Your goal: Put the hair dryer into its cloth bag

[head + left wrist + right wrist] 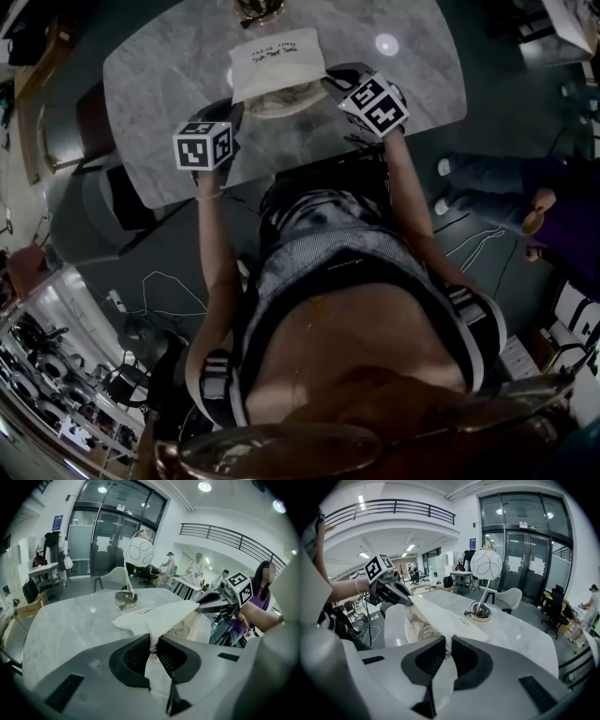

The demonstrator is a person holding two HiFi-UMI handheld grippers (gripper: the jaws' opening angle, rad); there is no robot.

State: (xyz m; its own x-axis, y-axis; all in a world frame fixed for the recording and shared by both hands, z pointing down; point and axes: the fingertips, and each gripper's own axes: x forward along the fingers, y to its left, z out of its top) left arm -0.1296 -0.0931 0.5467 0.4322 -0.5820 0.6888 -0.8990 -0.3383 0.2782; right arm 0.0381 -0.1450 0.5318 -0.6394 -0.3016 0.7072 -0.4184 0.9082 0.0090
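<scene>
Two grippers, both busy with the same bag here. The left hand-held gripper (232, 110) and the right hand-held gripper (335, 82) are each clamped on the white cloth bag with a line of dark print (277, 58), one on each side of its mouth, with the fabric pinched tight between the jaws in both gripper views. The bag lies about mid-way across the grey marble-look bench (159, 84), closed end toward the table lamp with a white globe shade and gold base (137, 554) at the far edge, mouth facing the near edge where the person stands. The mouth end looks held up off the bench while the rest lies flat. Peeking out of the mouth is a cream-coloured lump with looped lines on it (281, 99). My guess is that's the hair dryer, or its cord, already mostly inside, but I honestly can't tell from these shots, and I don't see a dryer anywhere else on the bench. So I'd call this the tail end of the job: getting the contents settled and the opening sorted. Next move probably calls for both grips to hold while the mouth gets lifted or shaken so the lump slides deeper, keeping the two sides level so nothing tips back out at the near edge.
</scene>
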